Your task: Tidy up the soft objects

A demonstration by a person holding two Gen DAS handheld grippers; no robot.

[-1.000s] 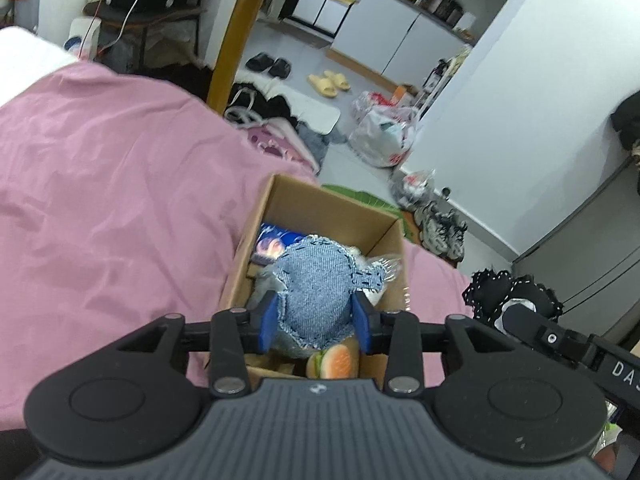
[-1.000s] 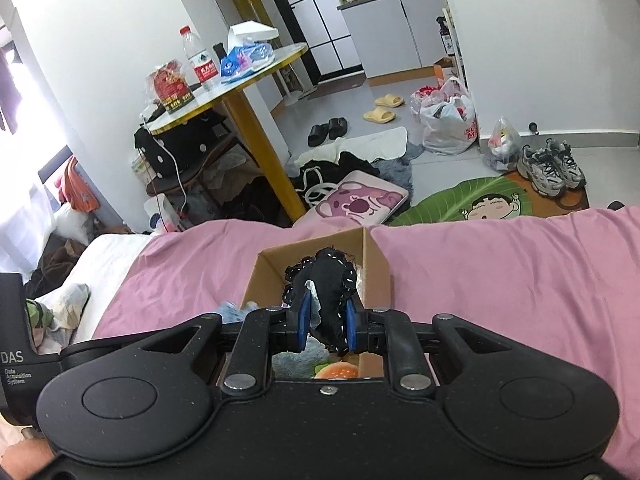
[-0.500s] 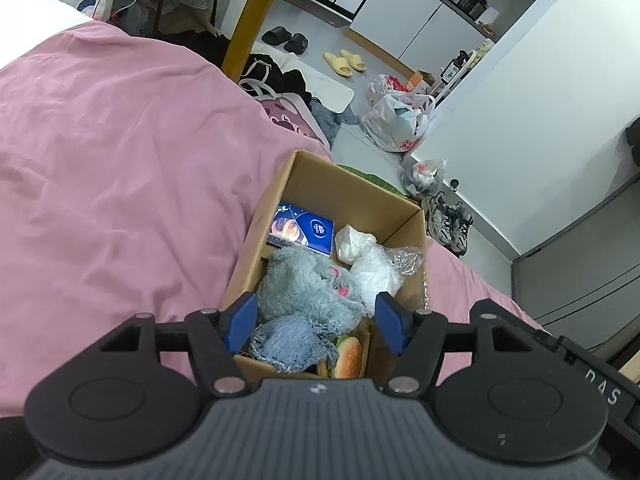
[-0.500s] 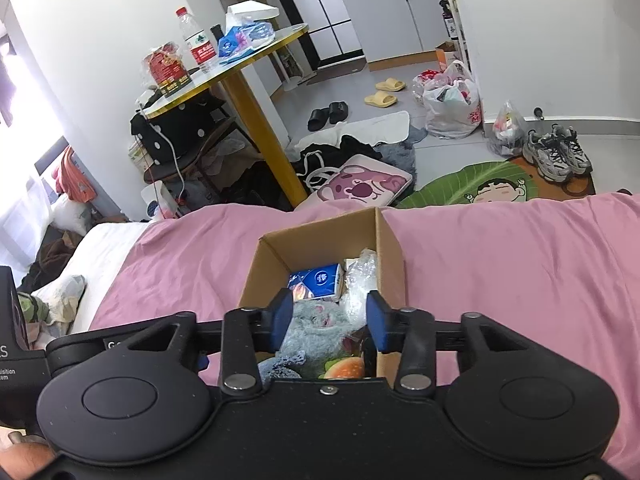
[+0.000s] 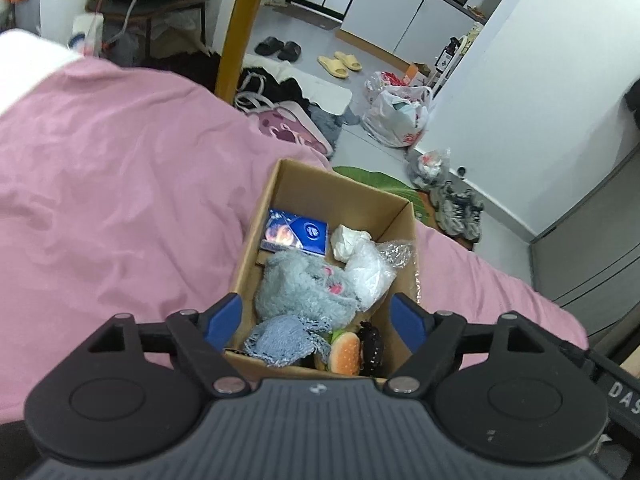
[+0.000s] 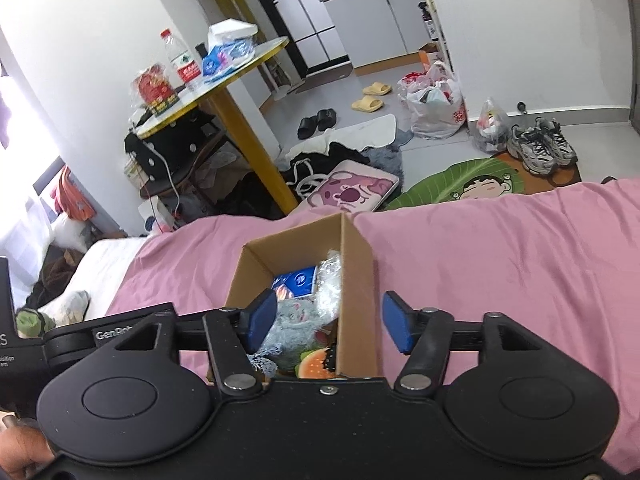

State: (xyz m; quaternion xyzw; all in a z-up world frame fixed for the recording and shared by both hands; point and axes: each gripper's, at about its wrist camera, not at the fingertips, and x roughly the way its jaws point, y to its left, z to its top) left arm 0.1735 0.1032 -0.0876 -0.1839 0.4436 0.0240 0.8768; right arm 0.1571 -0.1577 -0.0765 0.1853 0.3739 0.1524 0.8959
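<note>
An open cardboard box [image 5: 340, 188] sits on the pink bed cover [image 5: 120, 200]. In it lie a grey plush toy [image 5: 304, 288], a denim scrunchie [image 5: 280, 340], a burger toy [image 5: 346, 354], a black scrunchie [image 5: 370, 344], a blue tissue pack [image 5: 296, 232] and clear plastic [image 5: 368, 268]. My left gripper [image 5: 318, 322] is open and empty above the box's near end. My right gripper [image 6: 330, 326] is open and empty above the same box [image 6: 356, 248]; the plush [image 6: 296, 320] and burger toy [image 6: 316, 362] show below it.
The bed's far edge drops to a floor cluttered with a pink cushion [image 6: 348, 188], a green mat [image 6: 468, 182], sneakers [image 6: 540, 148], slippers and plastic bags [image 6: 434, 108]. A round table on a yellow leg [image 6: 244, 136] stands beyond the bed.
Both grippers opened. The left let go of the denim scrunchie and the right let go of the black scrunchie; both now lie in the box. Both grippers rose slightly.
</note>
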